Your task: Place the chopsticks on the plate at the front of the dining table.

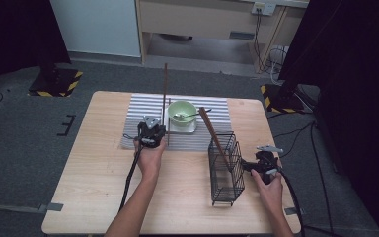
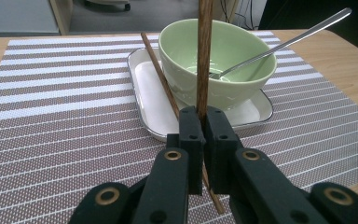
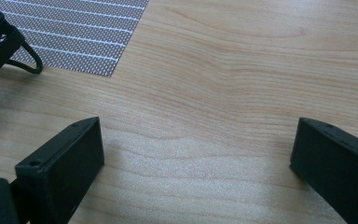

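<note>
On the wooden bench (image 1: 94, 163), the left gripper (image 2: 204, 122) is clenching an upright chopstick (image 2: 204, 51) just near of the green bowl (image 2: 223, 60) on its white tray (image 2: 144, 88). Far right, the right gripper (image 3: 196, 154) is hovering beside the wire basket (image 1: 225, 168), fingers (image 3: 65, 158) spread wide, grasping nothing.

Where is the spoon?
The spoon sits in the green bowl, its handle leaning out over the rim toward the right in the left gripper view. The bowl stands on a white tray on the striped mat.
</note>
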